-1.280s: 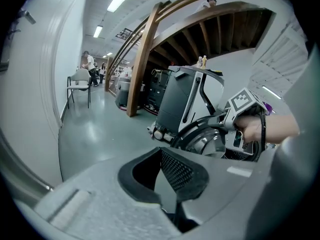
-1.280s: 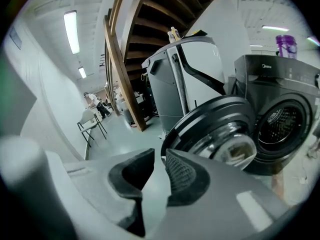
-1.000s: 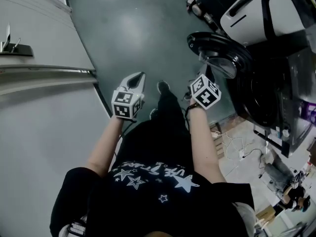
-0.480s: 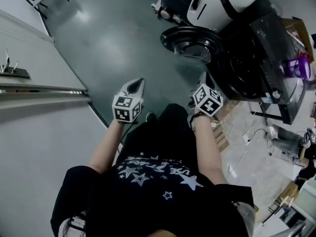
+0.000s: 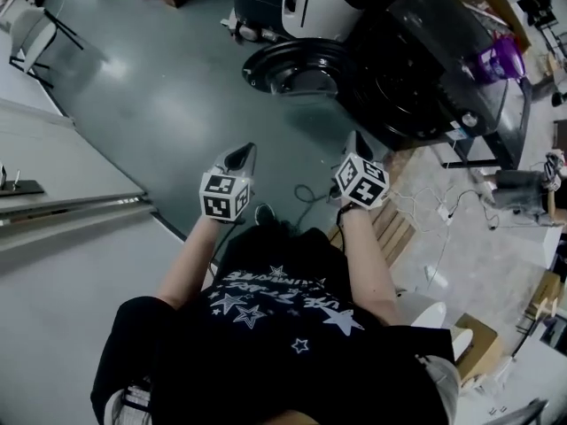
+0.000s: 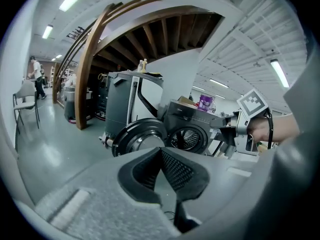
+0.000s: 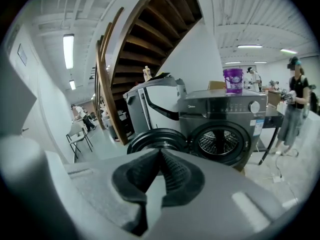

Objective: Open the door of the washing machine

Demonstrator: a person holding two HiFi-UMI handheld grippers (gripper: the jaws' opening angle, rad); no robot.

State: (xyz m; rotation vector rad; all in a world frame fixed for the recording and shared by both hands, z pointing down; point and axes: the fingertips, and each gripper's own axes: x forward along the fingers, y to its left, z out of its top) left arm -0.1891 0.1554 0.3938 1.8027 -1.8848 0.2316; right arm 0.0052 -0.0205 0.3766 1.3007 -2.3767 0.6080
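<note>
**Washing machine** (image 7: 227, 115): dark grey front-loader. It is standing on the grey floor (image 5: 177, 104), at the edge where the grey coat is giving way to a paler patch.

**Door** (image 7: 159, 138): round and black-rimmed. It is hanging wide open from the left side of the opening, as both gripper views show it. The drum (image 7: 220, 141) is showing in full.

**Purple tub** (image 7: 232, 80): it is sitting on the machine's top panel.

**Left gripper** (image 6: 161, 153): its jaws are pressing together at the tips, with nothing between them. It is hanging in the air in front of the person's torso and pointing toward the open door, well apart from it.

**Right gripper** (image 7: 161, 154): its jaws are also meeting tip to tip, empty. It is hanging beside the left one at about the same height, and is likewise well apart from the door and the machine.

**Shirt** (image 5: 283, 317): black with white stars. It is filling the lower middle of the head view, with both bare forearms reaching forward from it.

**Wooden staircase** (image 7: 135, 39): it is curving up behind and above the machine.

**Chair** (image 5: 35, 29): it is standing on the grey floor well to the left of the machine.

**Cables** (image 5: 425, 215): pale leads are trailing over the paler floor to the right of the right gripper.

**Bystander** (image 7: 297, 104): a person in dark clothes is standing to the right of the machine.
</note>
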